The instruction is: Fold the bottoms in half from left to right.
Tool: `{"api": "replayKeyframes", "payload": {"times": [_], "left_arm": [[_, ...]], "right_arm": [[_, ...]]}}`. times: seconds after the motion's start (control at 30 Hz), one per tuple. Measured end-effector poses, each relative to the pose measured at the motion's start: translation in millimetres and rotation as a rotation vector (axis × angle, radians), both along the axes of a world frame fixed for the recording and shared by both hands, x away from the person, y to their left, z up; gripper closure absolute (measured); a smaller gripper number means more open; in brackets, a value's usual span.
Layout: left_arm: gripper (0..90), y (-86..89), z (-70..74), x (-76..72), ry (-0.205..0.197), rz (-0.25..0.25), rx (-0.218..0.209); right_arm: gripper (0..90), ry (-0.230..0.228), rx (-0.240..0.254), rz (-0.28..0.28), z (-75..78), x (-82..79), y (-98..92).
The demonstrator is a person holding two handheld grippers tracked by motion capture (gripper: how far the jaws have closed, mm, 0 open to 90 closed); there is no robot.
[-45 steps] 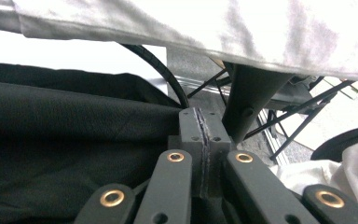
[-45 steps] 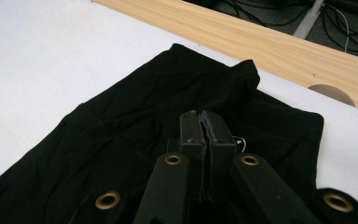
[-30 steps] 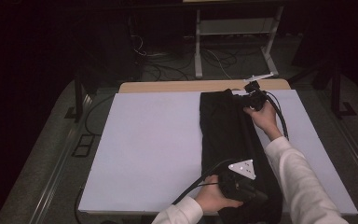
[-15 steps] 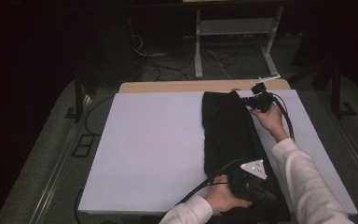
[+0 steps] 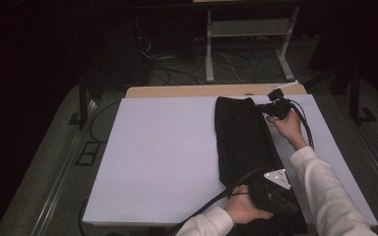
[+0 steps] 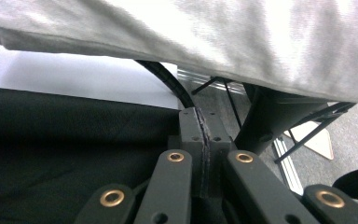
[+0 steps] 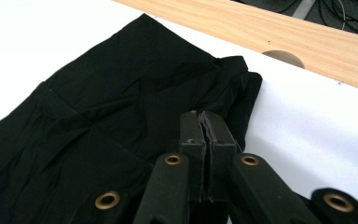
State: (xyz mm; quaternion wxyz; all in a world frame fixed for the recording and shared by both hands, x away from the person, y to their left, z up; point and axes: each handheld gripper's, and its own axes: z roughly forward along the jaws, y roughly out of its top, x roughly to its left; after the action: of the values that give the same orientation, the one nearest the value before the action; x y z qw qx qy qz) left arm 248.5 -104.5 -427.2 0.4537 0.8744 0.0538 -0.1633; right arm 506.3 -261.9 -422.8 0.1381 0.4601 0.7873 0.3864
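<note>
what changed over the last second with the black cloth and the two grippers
The black cloth slid toward the table's right; its far end went from about mid-table to nearer the right edge. Both grippers moved with it: the right gripper at the far end, the left gripper at the near end. Both stayed shut, and the cloth stayed folded lengthwise.
</note>
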Motion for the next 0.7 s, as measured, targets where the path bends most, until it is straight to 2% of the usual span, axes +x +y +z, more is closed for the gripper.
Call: {"api": "replayKeyframes", "payload": {"times": [0.23, 0.43, 0.7], "left_arm": [[89.0, -8.4, -4.9, -0.3, 0.019, 0.006, 0.021], [89.0, -18.1, -9.8, -1.3, 0.013, 0.007, 0.055], [88.5, -28.8, -14.1, -0.9, 0.025, 0.024, 0.092]], "right_arm": [[86.6, 0.008, 0.011, 0.002, -6.9, -0.6, -5.7], [86.6, 0.012, 0.012, 0.002, -12.0, -2.2, -9.8], [86.6, 0.016, 0.01, 0.005, -15.4, -2.8, -11.9]]}}
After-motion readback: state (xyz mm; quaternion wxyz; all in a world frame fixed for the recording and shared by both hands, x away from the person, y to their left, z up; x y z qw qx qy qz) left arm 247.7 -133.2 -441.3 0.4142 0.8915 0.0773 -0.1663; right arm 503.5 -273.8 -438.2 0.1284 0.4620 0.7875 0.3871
